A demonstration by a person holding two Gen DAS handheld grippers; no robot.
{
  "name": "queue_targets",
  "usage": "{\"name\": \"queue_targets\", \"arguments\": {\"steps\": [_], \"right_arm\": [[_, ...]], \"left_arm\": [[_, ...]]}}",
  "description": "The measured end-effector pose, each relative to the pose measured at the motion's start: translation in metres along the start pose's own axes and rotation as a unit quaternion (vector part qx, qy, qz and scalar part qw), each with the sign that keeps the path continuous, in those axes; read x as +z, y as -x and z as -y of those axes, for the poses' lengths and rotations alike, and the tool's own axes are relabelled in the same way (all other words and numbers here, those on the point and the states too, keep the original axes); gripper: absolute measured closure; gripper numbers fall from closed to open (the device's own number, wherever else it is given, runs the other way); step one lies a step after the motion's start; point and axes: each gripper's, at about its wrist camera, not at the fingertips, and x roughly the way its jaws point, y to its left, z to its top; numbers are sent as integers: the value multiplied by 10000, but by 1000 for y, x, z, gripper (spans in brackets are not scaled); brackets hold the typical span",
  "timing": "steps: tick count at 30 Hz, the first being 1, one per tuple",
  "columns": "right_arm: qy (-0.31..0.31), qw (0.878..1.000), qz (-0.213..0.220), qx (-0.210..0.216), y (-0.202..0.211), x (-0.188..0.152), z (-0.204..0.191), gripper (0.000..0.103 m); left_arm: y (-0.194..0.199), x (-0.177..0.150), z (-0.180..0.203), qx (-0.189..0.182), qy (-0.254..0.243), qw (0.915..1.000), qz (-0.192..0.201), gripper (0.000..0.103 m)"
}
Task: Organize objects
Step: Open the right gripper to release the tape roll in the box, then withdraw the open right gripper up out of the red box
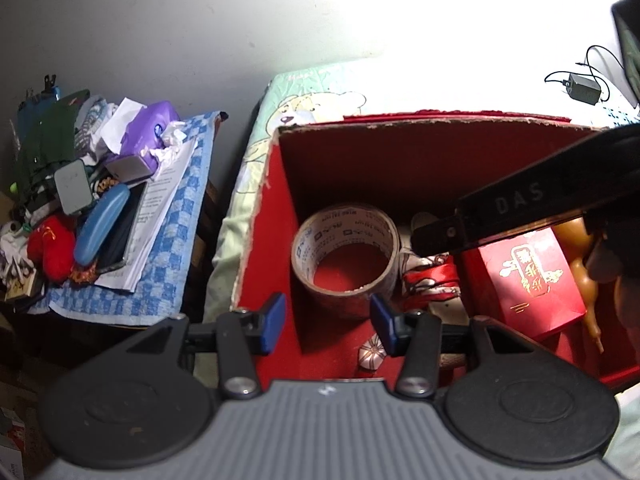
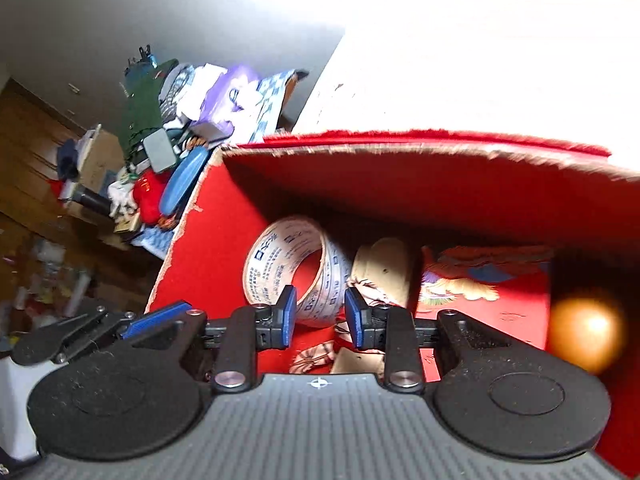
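Red boxes (image 1: pixel 420 160): 1, open-topped
Tape rolls (image 1: pixel 346 254): 1, inside the box
Red packets with gold characters (image 1: pixel 532 280): 1, inside the box
Amber gourd-shaped pieces (image 1: pixel 588 276): 1, at the box's right
Striped round candies (image 1: pixel 370 354): 1
Blue glasses cases (image 1: pixel 102 228): 1, on the side pile
Purple tissue packs (image 1: pixel 154 122): 1
Checked blue cloths (image 1: pixel 160 276): 1

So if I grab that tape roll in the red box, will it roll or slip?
The tape roll leans on its curved rim, so a nudge may roll it. Its hollow core probably suits one finger inside. The printed outer wrap looks smooth, perhaps slippery. Items crowd its right side.
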Motion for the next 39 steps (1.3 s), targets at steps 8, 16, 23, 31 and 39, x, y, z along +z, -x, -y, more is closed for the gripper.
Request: {"name": "queue_targets", "arguments": {"steps": [8, 16, 23, 31, 39], "right_arm": [[52, 9956, 760, -546, 31, -22, -21, 72], [247, 9904, 1133, -750, 53, -46, -42, 64], [380, 9846, 1525, -767, 63, -69, -57, 61], [623, 9811, 1728, -609, 79, -90, -71, 61], [910, 9826, 1611, -184, 92, -112, -81, 61]], "left_arm": [[18, -5, -3, 31, 84, 9999, 112, 47], [39, -17, -9, 43, 178, 9995, 247, 42], [55, -29, -11, 106, 274, 9991, 310, 36], [67, -42, -13, 183, 402, 9987, 271, 31], [80, -59, -9, 292, 375, 9985, 289, 30]]}}
